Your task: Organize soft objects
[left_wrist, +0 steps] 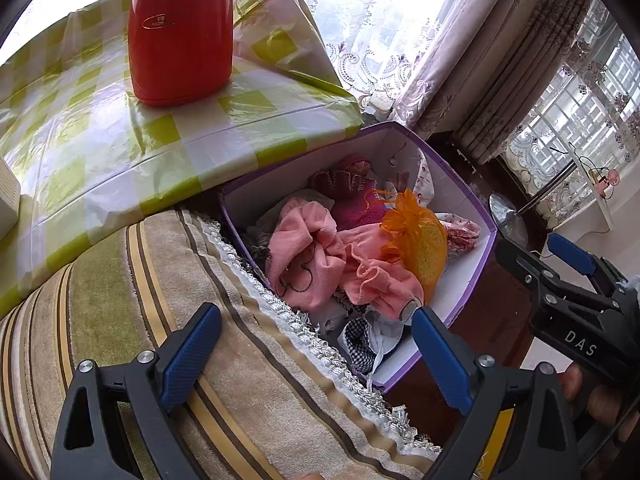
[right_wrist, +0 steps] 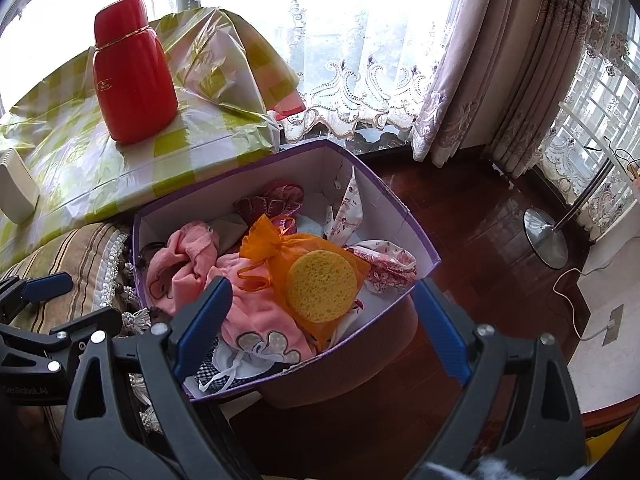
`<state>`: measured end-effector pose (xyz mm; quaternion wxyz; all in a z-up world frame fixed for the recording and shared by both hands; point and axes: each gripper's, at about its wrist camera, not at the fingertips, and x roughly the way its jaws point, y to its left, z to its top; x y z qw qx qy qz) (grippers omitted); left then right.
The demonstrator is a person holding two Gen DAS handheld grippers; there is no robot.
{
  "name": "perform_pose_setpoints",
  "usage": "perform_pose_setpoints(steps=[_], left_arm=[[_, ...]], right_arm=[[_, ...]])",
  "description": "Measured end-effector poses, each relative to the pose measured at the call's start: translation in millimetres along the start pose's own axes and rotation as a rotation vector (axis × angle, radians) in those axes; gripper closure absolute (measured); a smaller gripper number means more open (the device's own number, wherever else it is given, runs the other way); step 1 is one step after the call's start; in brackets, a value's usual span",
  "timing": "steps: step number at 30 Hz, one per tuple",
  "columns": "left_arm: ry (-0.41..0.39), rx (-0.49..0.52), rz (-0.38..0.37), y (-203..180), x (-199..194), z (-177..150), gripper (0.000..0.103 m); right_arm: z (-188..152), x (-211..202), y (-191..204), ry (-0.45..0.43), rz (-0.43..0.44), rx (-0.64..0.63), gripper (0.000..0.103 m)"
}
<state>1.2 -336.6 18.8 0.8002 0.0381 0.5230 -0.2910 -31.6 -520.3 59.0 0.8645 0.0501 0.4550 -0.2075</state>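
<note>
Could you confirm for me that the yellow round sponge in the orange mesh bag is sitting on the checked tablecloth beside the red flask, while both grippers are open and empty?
Not quite: the yellow round sponge in the orange mesh bag lies in the purple box, on the pink clothes, not on the checked tablecloth beside the red flask. The right wrist view shows it. Both the left gripper and right gripper are indeed open and empty.

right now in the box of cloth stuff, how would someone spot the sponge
Find the purple box beside the table with the checked cover. On top of the pink clothes lies a see-through orange bag. The sponge is the round, pitted yellow disc inside that bag, the only yellow thing there.
</note>
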Motion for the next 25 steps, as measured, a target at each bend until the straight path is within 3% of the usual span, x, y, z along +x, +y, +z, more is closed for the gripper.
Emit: perform_pose_setpoints(steps=[25], left_arm=[[-0.014,0.035,-0.003,-1.2,-1.6,-0.7,0.005]], right_arm=[[-2.7,-0.2,-2.8,0.003,-0.007,0.012,0.010]])
